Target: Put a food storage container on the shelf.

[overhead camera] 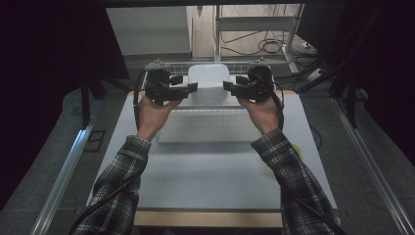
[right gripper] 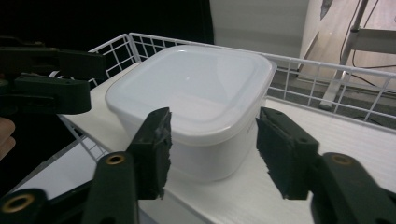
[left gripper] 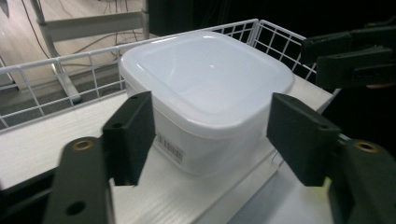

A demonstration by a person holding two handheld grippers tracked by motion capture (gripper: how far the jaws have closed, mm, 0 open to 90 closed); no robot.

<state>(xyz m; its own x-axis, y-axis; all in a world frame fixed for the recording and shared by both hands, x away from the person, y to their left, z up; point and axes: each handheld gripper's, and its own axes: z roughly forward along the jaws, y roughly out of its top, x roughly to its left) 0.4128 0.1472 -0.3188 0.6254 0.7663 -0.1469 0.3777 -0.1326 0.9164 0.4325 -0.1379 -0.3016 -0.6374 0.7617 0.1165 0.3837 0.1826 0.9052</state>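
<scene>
Dark curtains close in the scene on both sides, and behind the worktop point(overhead camera: 210, 161) a pale floor with loose cables and a metal stand shows. At the far end of the worktop stands a white shelf point(left gripper: 42, 140) fenced along its back and ends by a white wire rail point(left gripper: 70, 65). On that shelf sits a white lidded container point(overhead camera: 209, 82), square with rounded corners, a barcode label low on one wall.

The left gripper point(overhead camera: 188, 88) hangs just beside the container's left wall, the right gripper point(overhead camera: 229, 86) just beside its right wall. In the left gripper view the fingers point(left gripper: 130, 135) stand apart with the container's near corner in the gap, pads off the plastic; in the right gripper view the fingers point(right gripper: 154, 149) likewise stand apart around a near corner without pressing. Nothing is gripped by either hand.

Judged from this, the risks are these:
- Each gripper faces a rounded corner rather than a flat wall. If the fingers close there, the smooth plastic could squirt out sideways or twist on the shelf.
- The walls look thin; a hard squeeze could buckle them or pop the lid.
- A push from one side alone would slide the container toward the other gripper or back against the wire rail.
- Near the container's front the shelf edge drops to the worktop; a pull forward without a firm hold could tip it off.
</scene>
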